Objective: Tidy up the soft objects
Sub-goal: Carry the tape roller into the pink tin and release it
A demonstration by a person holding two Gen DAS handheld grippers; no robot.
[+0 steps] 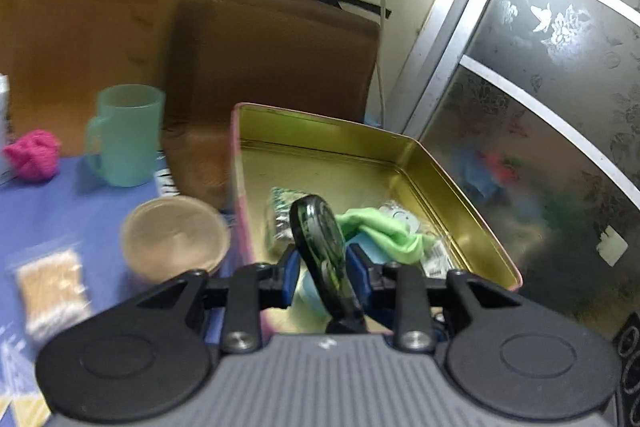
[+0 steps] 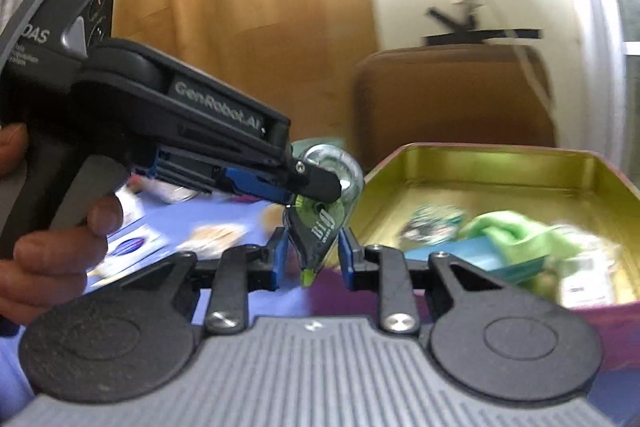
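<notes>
My left gripper (image 1: 322, 267) is shut on a black and green correction tape dispenser (image 1: 320, 247) and holds it over the near end of a gold tin box (image 1: 460, 195). The tin holds a green cloth (image 1: 384, 231), a foil packet (image 1: 280, 215) and small wrappers. In the right wrist view the left gripper (image 2: 316, 183) comes in from the left with the dispenser (image 2: 320, 211) hanging from its fingers. My right gripper (image 2: 312, 259) is open, and the dispenser's tip hangs between its blue pads (image 2: 280, 259) without touching them. A pink soft ball (image 1: 34, 153) lies far left.
A teal mug (image 1: 128, 135), a round tan container (image 1: 174, 237) and a bag of small tan pieces (image 1: 50, 287) sit on the blue tablecloth (image 1: 60, 219). A brown chair back (image 1: 272, 67) stands behind the tin. A patterned sliding door (image 1: 540, 107) is on the right.
</notes>
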